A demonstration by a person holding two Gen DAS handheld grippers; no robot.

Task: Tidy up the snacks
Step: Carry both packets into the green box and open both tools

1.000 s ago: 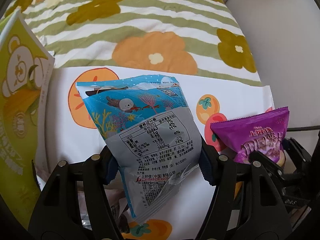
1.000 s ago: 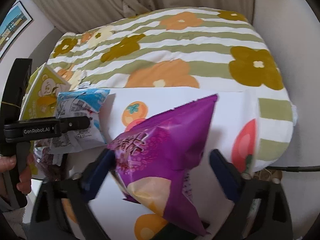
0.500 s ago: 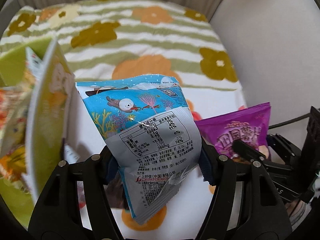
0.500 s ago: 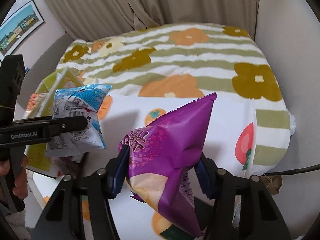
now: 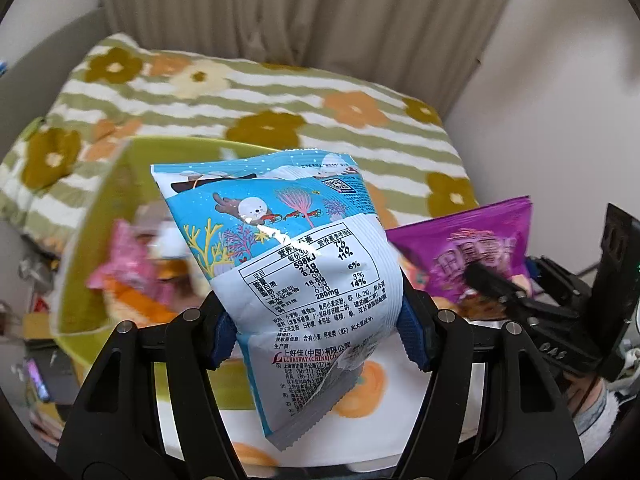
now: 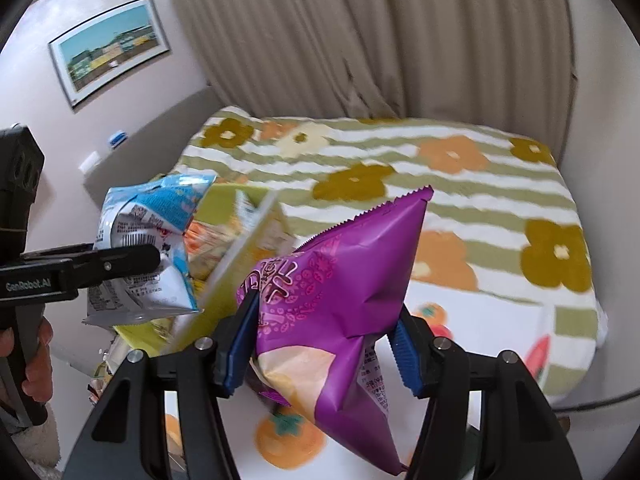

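Behind your grippers, the open yellow-green cardboard snack box (image 5: 100, 216) has come into full view. Your left gripper (image 5: 316, 320) clamps the blue seal-print snack bag (image 5: 296, 248) above it; your right gripper (image 6: 320, 344) clamps the purple foil snack bag (image 6: 344, 292) beside. Both look ready for dropping in.

the left gripper (image 5: 316, 332) has a seal-print snack bag (image 5: 296, 264) between its jaws, raised above the bed (image 5: 360, 92). to its right the right gripper (image 6: 320, 356) carries a second snack bag (image 6: 340, 292) between its jaws. a box (image 5: 100, 200) stands to the left of and behind the seal-print snack bag, with several packets (image 5: 128, 268) lying inside it. a printed cloth (image 5: 360, 432) lies on the bed below both bags. a curtain (image 6: 400, 32) hangs behind the bed, and a framed picture (image 6: 110, 50) hangs on the wall to the left.
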